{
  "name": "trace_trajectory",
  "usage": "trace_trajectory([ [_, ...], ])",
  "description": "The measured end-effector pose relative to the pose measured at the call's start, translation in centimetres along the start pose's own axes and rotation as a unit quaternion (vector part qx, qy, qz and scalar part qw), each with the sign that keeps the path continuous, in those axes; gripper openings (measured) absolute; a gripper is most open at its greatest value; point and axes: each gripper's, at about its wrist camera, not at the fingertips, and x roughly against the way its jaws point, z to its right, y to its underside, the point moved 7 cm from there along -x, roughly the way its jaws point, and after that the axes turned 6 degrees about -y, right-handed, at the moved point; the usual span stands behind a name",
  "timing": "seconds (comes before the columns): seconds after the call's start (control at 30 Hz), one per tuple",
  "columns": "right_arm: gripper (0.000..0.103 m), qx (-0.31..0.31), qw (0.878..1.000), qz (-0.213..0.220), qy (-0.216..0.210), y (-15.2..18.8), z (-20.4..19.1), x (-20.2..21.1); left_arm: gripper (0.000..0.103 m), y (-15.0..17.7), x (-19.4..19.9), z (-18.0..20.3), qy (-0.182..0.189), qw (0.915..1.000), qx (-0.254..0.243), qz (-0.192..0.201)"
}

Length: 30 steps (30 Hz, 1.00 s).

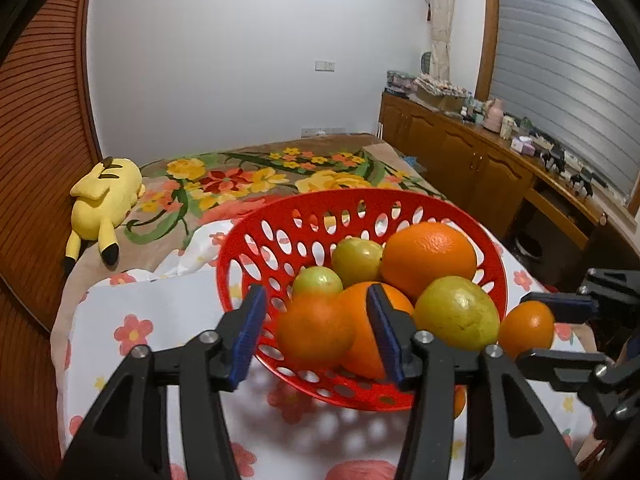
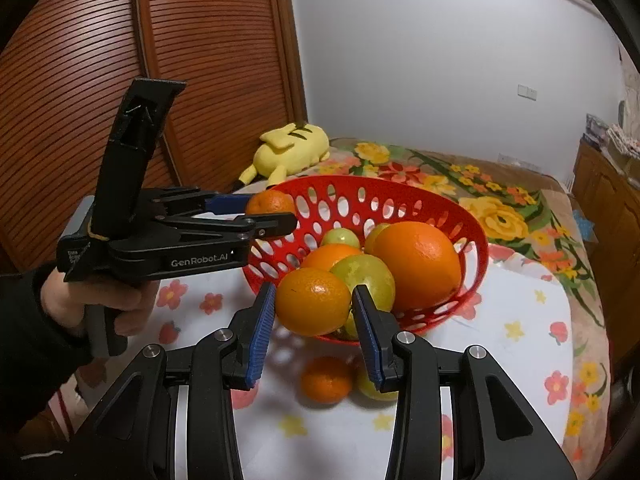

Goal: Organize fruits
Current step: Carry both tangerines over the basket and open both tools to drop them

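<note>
A red perforated basket (image 1: 340, 193) (image 2: 360, 178) on a flowered cloth holds a big orange (image 1: 428, 256) (image 2: 418, 264), a smaller orange and three green fruits (image 1: 458, 312). My left gripper (image 1: 316, 294) (image 2: 272, 210) stands open over the basket's near rim. A small orange (image 1: 316, 330) (image 2: 270, 202) sits between its blue pads (image 1: 250, 330) with a gap on each side. My right gripper (image 2: 315, 292) (image 1: 528, 328) is shut on another small orange (image 2: 314, 300) (image 1: 526, 330), held just in front of the basket. Below it, a small orange (image 2: 326, 380) and a green fruit (image 2: 372, 390) lie on the cloth.
A yellow plush toy (image 1: 104, 200) (image 2: 292, 148) lies on the flowered blanket behind the basket. A slatted wooden wardrobe (image 2: 120, 40) stands to the left, a cluttered wooden cabinet (image 1: 480, 152) to the right. A hand in a dark sleeve (image 2: 100, 300) holds the left gripper.
</note>
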Motion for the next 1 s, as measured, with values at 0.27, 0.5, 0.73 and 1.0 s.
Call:
trace_trajectory([
  [0.27,0.039,0.011,1.000,-0.008,0.002,-0.7,-0.8,-1.4,0.057,-0.4,0.8,-1.6,-0.010,0.9999,0.010,0.009],
  [0.5,0.039,0.015,1.000,-0.016,0.000,-1.4,-1.3,-3.2,0.060,-0.2,1.6,-3.2,-0.018,0.9996,0.020,0.013],
  [0.73,0.039,0.011,1.000,-0.027,-0.005,-1.6,-1.6,-5.6,0.060,0.4,2.1,-4.7,-0.021,0.9994,0.025,0.015],
  [1.0,0.039,0.016,1.000,-0.027,-0.005,-2.0,-2.2,-6.8,0.060,1.1,2.8,-5.5,-0.024,0.9992,0.026,0.017],
])
